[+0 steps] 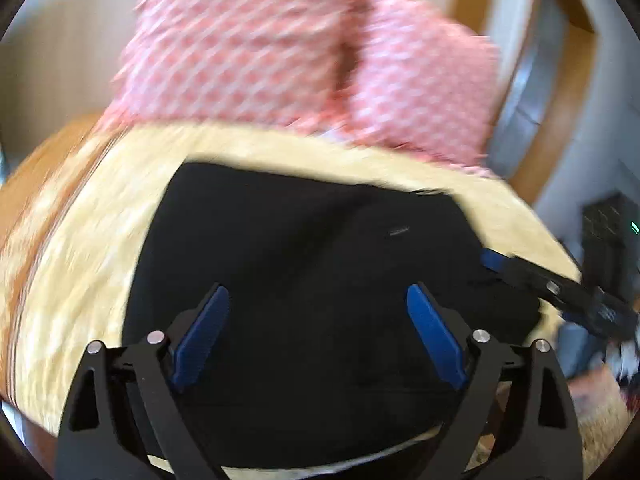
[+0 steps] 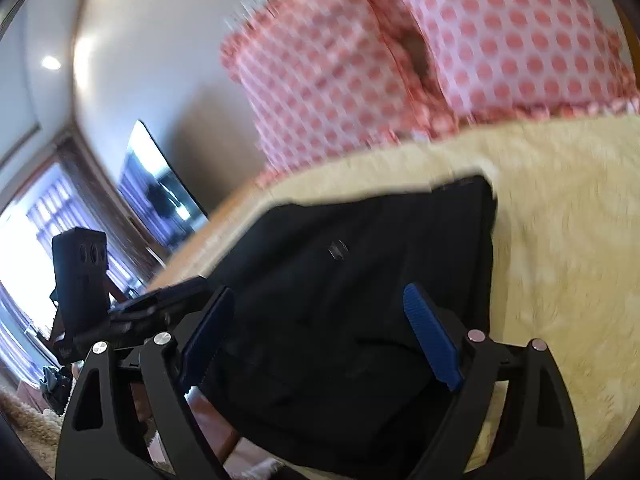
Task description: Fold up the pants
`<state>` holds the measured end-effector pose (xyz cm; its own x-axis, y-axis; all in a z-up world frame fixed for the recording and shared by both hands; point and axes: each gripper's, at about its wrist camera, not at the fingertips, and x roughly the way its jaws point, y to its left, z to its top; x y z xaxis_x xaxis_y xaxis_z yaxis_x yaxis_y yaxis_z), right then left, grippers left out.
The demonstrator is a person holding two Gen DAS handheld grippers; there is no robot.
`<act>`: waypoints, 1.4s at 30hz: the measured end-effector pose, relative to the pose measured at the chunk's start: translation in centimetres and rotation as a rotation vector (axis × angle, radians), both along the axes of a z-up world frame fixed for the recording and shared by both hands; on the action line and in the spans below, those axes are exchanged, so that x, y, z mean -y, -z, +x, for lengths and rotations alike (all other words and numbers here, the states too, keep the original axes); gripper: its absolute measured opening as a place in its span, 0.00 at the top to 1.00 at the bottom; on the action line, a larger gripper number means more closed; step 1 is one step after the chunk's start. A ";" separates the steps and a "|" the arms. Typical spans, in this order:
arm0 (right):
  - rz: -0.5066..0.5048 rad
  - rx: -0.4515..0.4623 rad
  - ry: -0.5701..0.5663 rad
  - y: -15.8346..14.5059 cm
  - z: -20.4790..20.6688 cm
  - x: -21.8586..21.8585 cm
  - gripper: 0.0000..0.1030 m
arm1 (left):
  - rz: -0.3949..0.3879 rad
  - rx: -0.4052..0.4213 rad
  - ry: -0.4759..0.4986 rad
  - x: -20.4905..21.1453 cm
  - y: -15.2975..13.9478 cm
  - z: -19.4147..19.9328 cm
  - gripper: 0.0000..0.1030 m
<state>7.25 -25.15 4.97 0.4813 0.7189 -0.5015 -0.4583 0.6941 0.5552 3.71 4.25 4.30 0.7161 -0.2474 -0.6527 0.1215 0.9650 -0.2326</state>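
Note:
The black pants (image 1: 304,264) lie folded into a rough rectangle on a cream fuzzy blanket (image 1: 80,264). My left gripper (image 1: 318,300) is open and empty, hovering over the near part of the pants. The right gripper (image 1: 490,258) reaches onto the pants' right edge in the left wrist view. In the right wrist view the pants (image 2: 360,272) lie on the blanket (image 2: 560,240), and my right gripper (image 2: 318,300) is open and empty over them. The left gripper (image 2: 196,280) shows at the pants' left edge. Both views are motion-blurred.
Two pink polka-dot pillows (image 1: 280,48) stand behind the pants, also in the right wrist view (image 2: 440,52). A wooden bed frame (image 1: 560,100) is at the right. A dark TV screen (image 2: 160,184) and a bright window (image 2: 28,240) are at the left.

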 end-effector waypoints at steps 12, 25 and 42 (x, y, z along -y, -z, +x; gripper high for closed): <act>0.018 -0.138 0.121 -1.0 5.8 4.0 0.15 | -0.106 -0.002 -0.071 -4.7 -0.8 2.1 0.09; 0.036 -0.338 0.112 3.5 11.3 4.1 0.40 | -0.241 -0.268 -0.106 -10.3 1.5 10.0 0.19; 0.003 -0.211 0.041 -0.7 14.0 2.8 0.84 | -0.190 -0.165 -0.067 -8.8 -1.8 12.3 0.90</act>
<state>21.28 -27.94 5.68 0.3944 0.7024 -0.5925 -0.3031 0.7081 0.6378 16.06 13.06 6.12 0.6227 -0.3323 -0.7084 0.0040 0.9067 -0.4217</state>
